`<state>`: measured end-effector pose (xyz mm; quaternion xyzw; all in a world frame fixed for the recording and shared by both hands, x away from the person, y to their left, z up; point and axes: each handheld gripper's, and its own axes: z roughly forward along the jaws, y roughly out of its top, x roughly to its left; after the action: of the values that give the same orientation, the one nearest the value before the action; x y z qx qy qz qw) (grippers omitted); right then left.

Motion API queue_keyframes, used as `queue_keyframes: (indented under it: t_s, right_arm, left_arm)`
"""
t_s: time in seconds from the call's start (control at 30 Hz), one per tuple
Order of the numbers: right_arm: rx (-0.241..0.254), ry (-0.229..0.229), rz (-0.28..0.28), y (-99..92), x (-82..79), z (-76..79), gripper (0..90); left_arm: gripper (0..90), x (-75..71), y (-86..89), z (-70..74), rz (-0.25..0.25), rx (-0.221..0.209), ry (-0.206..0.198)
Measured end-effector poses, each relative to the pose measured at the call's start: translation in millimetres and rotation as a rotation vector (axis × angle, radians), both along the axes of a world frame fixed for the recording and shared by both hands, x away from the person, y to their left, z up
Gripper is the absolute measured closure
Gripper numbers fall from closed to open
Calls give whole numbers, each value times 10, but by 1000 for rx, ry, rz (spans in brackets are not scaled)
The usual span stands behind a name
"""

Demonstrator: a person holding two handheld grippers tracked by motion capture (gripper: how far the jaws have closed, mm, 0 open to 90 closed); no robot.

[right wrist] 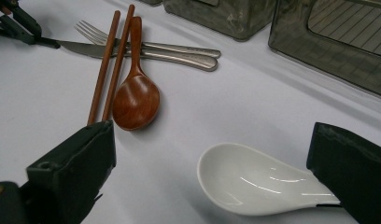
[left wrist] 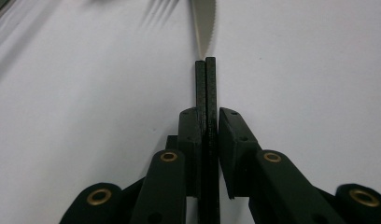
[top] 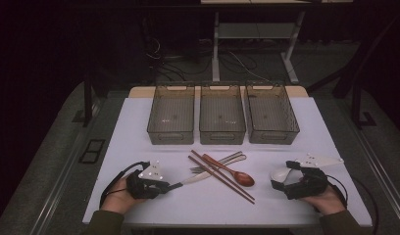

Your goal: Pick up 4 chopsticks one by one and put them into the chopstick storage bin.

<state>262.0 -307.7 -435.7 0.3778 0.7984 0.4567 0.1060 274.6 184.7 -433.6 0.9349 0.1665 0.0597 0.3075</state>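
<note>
**Both grippers at the cutlery, bins still empty**

At the near left, the left gripper (top: 169, 186) has its jaws drawn narrow at the tip of the knife (top: 195, 177); in the left gripper view the serrated blade (left wrist: 203, 23) runs straight out from the closed pads, so it appears pinched, though the contact itself is hidden. The knife lies on the white table (top: 139, 122) with its handle under the fork (top: 222, 160), the chopsticks (top: 222, 177) and the wooden spoon (top: 237, 175) in the middle pile. Beyond them, three clear bins (top: 220, 120) stand empty in a row. At the near right, the right gripper (top: 276, 177) stands wide around the white ceramic spoon (right wrist: 254, 184), one pad touching its handle end, the other well apart.

The step looks like picking up for sorting. Next, the knife must slide free of the pile without dragging it; the right jaws must close.
</note>
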Motion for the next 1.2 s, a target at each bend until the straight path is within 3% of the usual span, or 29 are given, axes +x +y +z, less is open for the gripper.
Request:
queue_keyframes:
  t_s: [0.47, 0.8, 0.93, 1.03, 1.2]
  right_arm:
    - [-1, 2, 2, 13, 5, -7, 13]
    - [-5, 2, 1, 18, 12, -14, 13]
    - [-4, 2, 2, 17, 10, -12, 13]
    - [-2, 3, 0, 14, 9, -10, 13]
    - [-3, 3, 0, 6, 4, -5, 13]
  left_arm:
    - [784, 246, 50, -41, 134, -46, -15]
    - [783, 440, -27, -50, 210, -43, -38]
    - [728, 431, -10, -39, 221, -57, -35]
    - [712, 387, 17, 15, 233, -95, -42]
    - [720, 229, 108, 59, 237, -110, -49]
